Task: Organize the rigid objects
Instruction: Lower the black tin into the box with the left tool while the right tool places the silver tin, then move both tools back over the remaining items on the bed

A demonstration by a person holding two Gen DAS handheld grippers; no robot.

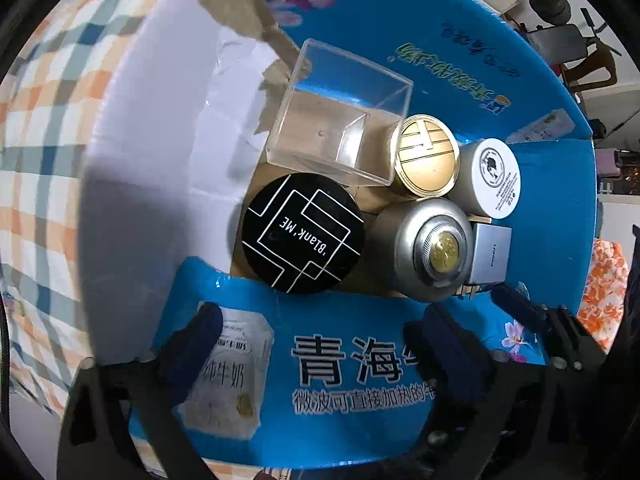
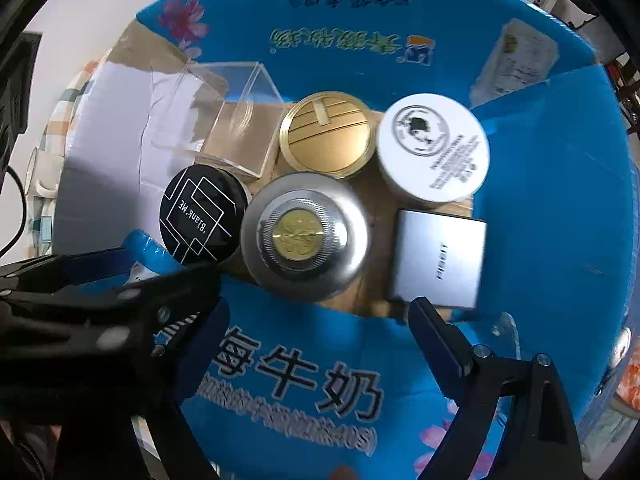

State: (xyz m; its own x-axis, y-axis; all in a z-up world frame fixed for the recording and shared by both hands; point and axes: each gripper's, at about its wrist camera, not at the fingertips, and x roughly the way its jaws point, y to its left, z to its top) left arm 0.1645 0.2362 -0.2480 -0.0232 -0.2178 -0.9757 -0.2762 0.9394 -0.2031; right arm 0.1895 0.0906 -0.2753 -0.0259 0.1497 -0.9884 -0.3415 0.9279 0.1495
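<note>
Looking down into a blue cardboard milk carton (image 2: pixel 540 200) with flaps folded open. Packed together on its brown floor: clear plastic box (image 2: pixel 224 120) at back left, gold round tin (image 2: pixel 326 136) beside it, white-lidded jar (image 2: pixel 434 148) to the right. In front: black "Blank ME" round case (image 2: pixel 200 212), silver domed tin (image 2: pixel 306 236) with gold centre, silver rectangular box (image 2: pixel 438 258). Left gripper (image 1: pixel 316 344) spread wide over near flap, empty. Right gripper (image 2: pixel 316 328) likewise wide apart, holding nothing. Checked cloth (image 1: pixel 52 120) beneath the carton.
</note>
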